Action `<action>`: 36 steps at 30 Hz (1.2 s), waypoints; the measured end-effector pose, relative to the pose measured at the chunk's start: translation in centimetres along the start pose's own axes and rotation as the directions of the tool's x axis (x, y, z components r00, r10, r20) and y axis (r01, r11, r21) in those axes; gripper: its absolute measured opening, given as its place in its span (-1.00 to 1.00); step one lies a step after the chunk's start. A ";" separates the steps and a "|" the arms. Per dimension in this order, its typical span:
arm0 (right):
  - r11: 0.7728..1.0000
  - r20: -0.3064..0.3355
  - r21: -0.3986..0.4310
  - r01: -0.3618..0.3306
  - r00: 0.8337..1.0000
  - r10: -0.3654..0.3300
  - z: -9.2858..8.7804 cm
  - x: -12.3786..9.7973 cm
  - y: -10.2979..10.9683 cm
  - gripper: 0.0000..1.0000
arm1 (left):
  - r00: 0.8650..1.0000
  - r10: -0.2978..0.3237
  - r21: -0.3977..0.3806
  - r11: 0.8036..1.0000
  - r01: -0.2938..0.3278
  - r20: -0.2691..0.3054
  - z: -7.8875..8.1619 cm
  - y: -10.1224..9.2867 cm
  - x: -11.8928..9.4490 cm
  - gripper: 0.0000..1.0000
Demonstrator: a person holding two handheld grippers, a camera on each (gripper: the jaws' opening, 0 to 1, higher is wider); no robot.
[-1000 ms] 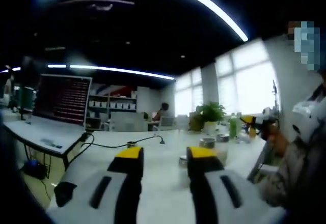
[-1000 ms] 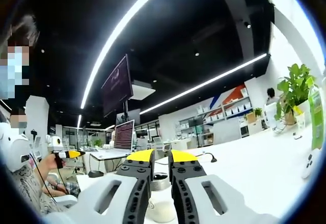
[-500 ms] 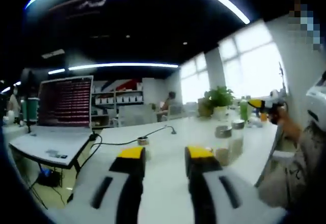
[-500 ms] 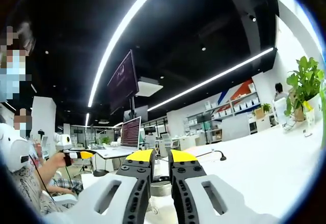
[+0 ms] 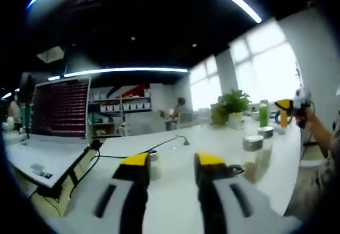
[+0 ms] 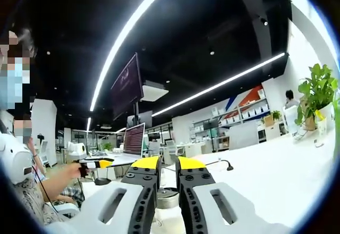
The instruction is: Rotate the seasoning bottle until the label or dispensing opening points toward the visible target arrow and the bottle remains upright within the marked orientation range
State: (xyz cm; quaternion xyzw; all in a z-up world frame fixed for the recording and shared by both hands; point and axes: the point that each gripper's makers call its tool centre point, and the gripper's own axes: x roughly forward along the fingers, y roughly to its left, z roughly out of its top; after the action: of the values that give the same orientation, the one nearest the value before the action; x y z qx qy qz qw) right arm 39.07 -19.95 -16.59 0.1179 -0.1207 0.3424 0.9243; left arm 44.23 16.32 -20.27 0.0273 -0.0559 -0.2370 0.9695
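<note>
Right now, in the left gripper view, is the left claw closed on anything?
No, the left claw is open, with bare white table showing between its yellow tips.

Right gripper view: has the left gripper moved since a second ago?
Yes. The yellow-tipped left gripper has shifted right, closer to the open laptop.

Left gripper view blurred; windows glare, ceiling light strips bright against dark.
</note>
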 end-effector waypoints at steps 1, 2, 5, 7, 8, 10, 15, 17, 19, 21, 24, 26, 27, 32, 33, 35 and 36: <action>1.000 -0.006 0.004 0.000 1.000 0.000 -0.2 0.1 0.0 -0.81 | 1.000 -0.002 -0.004 1.000 0.002 -0.001 0.0 0.0 0.4 -0.30; 1.000 -0.013 0.008 0.000 1.000 0.000 -0.4 0.2 0.0 -0.81 | 1.000 0.001 -0.009 1.000 -0.001 -0.011 -0.1 0.1 0.8 -0.30; 1.000 -0.029 0.012 -0.010 1.000 0.010 -0.8 0.5 0.6 -0.81 | 0.997 -0.035 0.041 0.998 0.038 -0.065 -0.5 -0.8 2.3 -0.27; 1.000 -0.031 0.005 -0.017 0.999 0.017 -0.8 0.7 1.1 -0.81 | 0.998 -0.045 0.049 0.998 0.047 -0.046 -0.1 -1.1 3.6 -0.28; 1.000 -0.031 0.003 -0.022 0.999 0.022 -0.7 0.8 1.3 -0.81 | 0.998 -0.048 0.043 0.998 0.050 -0.038 0.0 -0.9 4.4 -0.28; 0.999 -0.034 0.001 -0.032 0.999 0.032 -0.7 0.9 1.6 -0.81 | 0.999 -0.036 0.003 0.999 0.036 -0.027 0.1 -0.1 6.0 -0.28; 1.000 -0.043 -0.013 -0.027 0.999 0.026 -0.2 0.8 1.5 -0.81 | 0.996 0.039 -0.058 0.997 -0.044 -0.078 -1.8 3.5 9.3 -0.27; 1.000 -0.039 -0.018 -0.019 0.999 0.018 0.1 0.8 1.3 -0.81 | 0.994 0.087 -0.035 0.995 -0.089 -0.068 -1.7 4.7 10.0 -0.27; 1.000 -0.034 -0.017 -0.011 0.999 0.010 0.2 0.8 1.1 -0.81 | 0.994 0.092 -0.029 0.995 -0.094 -0.062 -1.4 5.2 10.8 -0.27; 1.000 -0.032 -0.015 -0.009 0.999 0.008 0.1 0.8 1.1 -0.81 | 0.993 0.103 -0.020 0.994 -0.105 -0.065 -1.3 5.6 11.4 -0.26; 1.000 -0.042 -0.018 -0.004 0.999 0.003 -0.3 0.7 1.4 -0.81 | 0.993 0.098 -0.009 0.995 -0.099 -0.068 -1.3 5.5 12.0 -0.25; 1.000 -0.052 -0.025 -0.002 0.999 0.001 -0.6 0.6 1.6 -0.81 | 0.994 0.084 -0.004 0.996 -0.085 -0.073 -1.7 5.3 12.5 -0.26; 1.000 -0.055 -0.027 0.000 0.998 -0.002 -0.6 0.4 1.7 -0.81 | 0.994 0.078 -0.001 0.997 -0.079 -0.079 -2.1 5.3 12.8 -0.26; 0.999 -0.044 -0.046 0.023 0.999 -0.025 0.0 -0.5 2.2 -0.81 | 0.990 0.068 -0.003 0.998 -0.069 -0.121 -4.5 5.6 13.9 -0.28; 0.998 -0.038 -0.048 0.029 0.999 -0.031 0.2 -0.8 2.2 -0.81 | 0.990 0.073 -0.009 0.997 -0.074 -0.117 -4.6 5.8 14.0 -0.28; 0.997 -0.035 -0.054 0.049 0.998 -0.051 0.2 -1.3 2.0 -0.81 | 0.991 0.090 -0.017 0.996 -0.092 -0.095 -4.4 6.5 14.3 -0.27; 0.997 -0.035 -0.056 0.059 0.998 -0.061 0.2 -1.6 1.9 -0.81 | 0.991 0.098 -0.025 0.995 -0.101 -0.092 -4.4 6.9 14.5 -0.26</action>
State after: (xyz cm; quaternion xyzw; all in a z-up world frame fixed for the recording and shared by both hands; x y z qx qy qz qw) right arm 36.58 -19.57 -16.64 0.0898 -0.1094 0.3131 0.9391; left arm 60.73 15.86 -22.68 0.0211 -0.0095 -0.1875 0.9820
